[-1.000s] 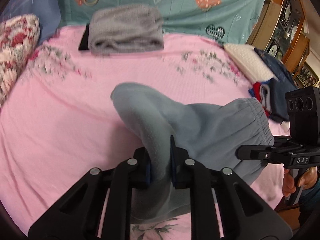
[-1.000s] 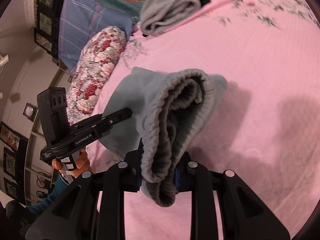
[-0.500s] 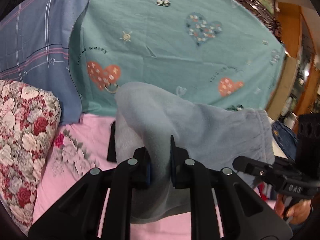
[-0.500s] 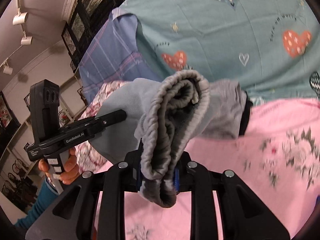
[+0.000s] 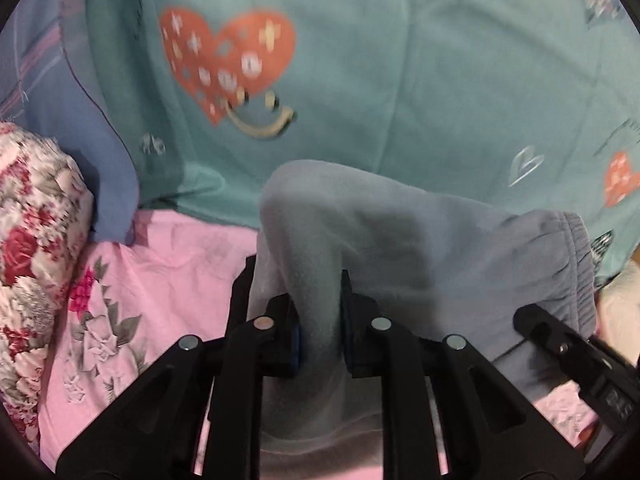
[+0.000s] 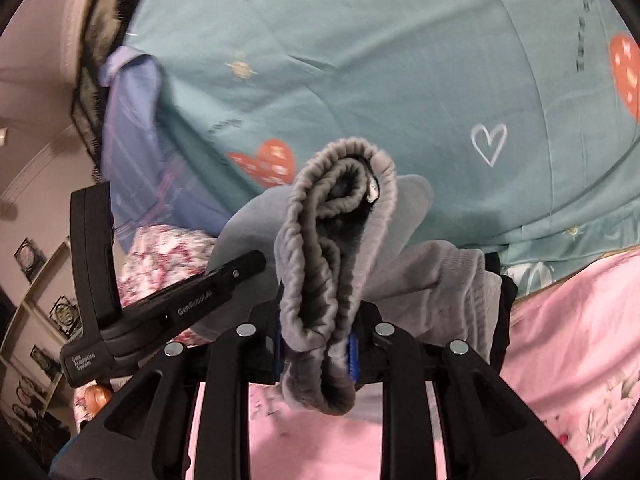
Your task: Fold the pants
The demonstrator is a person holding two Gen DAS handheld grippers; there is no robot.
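**Grey pants, folded and aloft**

My pants are soft grey fleece, already doubled into a thick bundle that fills the lower middle of my left view. A smooth folded edge rises there as a rounded hump, and the gathered elastic waistband hangs at the right. In my right view the ribbed waistband sits centre frame, curled on itself in layers, its dark inside and a small white tag showing near the top.

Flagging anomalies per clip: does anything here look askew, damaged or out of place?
Nothing stands out. The folded grey pants hang between the left gripper, whose jaws are opening, and the right gripper, above the pink bedspread.
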